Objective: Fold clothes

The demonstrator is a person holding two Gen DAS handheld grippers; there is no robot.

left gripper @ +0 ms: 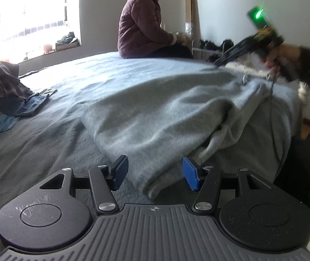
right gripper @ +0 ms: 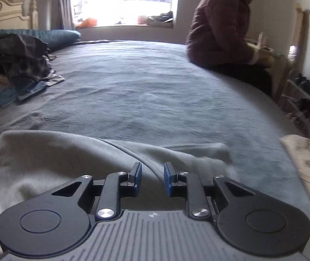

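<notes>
The left gripper (left gripper: 152,173) hangs low over the bed (left gripper: 115,74) with its jaws spread and nothing pinched. The near corner of the grey garment (left gripper: 155,117) lies just ahead of them and a little toward the right jaw, close but not touching either pad as far as I can tell. From that corner the garment runs away up and to the right, its long axis slanting toward the edge of the bed where the right gripper (left gripper: 216,64) is.

That one, seen blurred from the left wrist with a hand (left gripper: 273,62) round its grip, sits at the far, bunched end of the cloth. From its own camera the right gripper (right gripper: 152,179) has its jaws narrowed but apart, and a curved seam of the grey garment (right gripper: 46,152) passes under the gap; I see no fabric pressed between the pads. So each hand is near one end, the left nearer the flat corner, the right nearer the rumpled end. I'd judge the next move to be taking hold at both ends.

The bed is covered in a grey-blue blanket, mostly bare ahead of both jaws. A pile of dark and blue clothes (right gripper: 15,69) lies far left of them; a person in a purple padded jacket (right gripper: 220,28) sits on the far edge, beyond and to the right, by a bright window (right gripper: 124,0).
</notes>
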